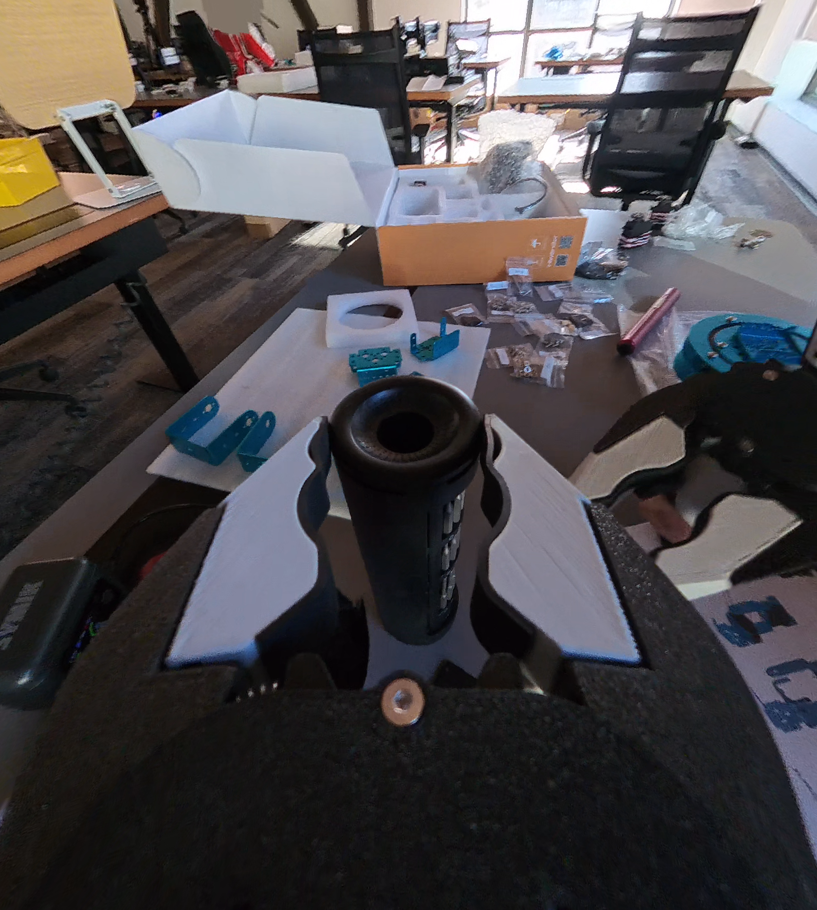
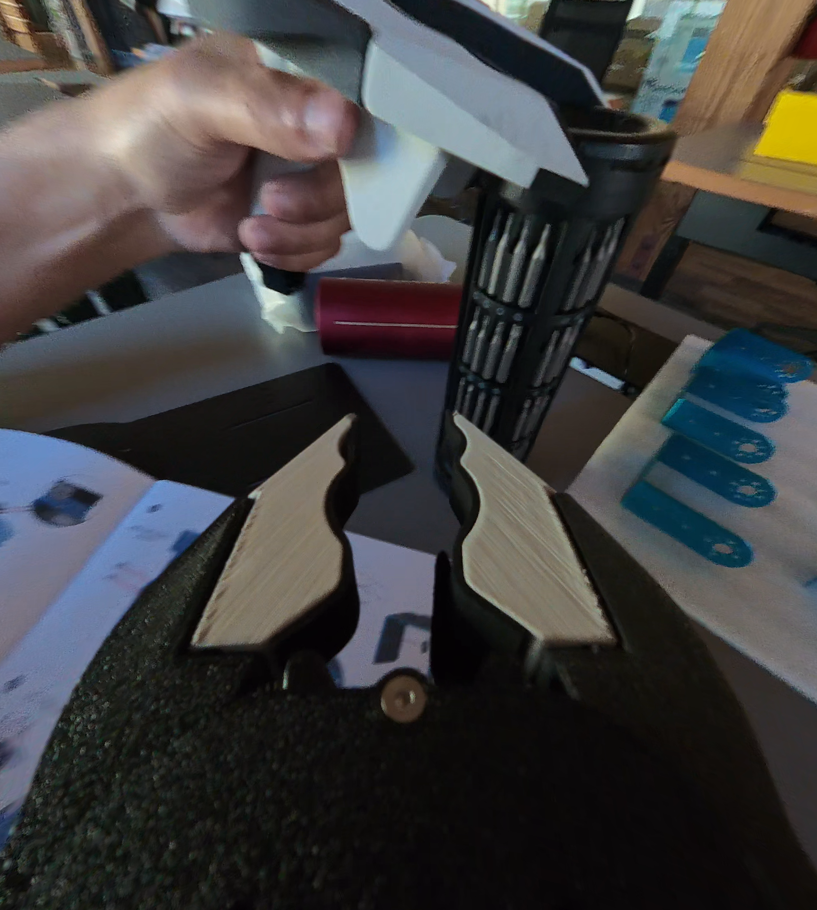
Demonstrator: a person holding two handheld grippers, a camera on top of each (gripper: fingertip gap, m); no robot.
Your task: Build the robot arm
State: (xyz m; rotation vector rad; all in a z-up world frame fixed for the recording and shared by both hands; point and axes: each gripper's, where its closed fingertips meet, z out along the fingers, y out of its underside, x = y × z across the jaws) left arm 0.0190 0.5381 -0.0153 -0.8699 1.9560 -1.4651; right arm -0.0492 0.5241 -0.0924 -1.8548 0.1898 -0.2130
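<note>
The left gripper (image 1: 405, 438) pinches a black bit holder (image 1: 404, 517) near its top, long axis upright above the table (image 1: 569, 418). The right gripper (image 2: 402, 423) is spread and empty, its tips just beside the holder's lower end. Blue brackets (image 2: 721, 443) on white foam (image 2: 692, 615) crowd one side; a red tube (image 2: 387, 322) lies behind.

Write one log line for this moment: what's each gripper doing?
left gripper: shut on black screwdriver-bit holder, upright | right gripper: open, empty, beside holder base | red tube: lying behind | blue brackets: on white foam sheet
</note>
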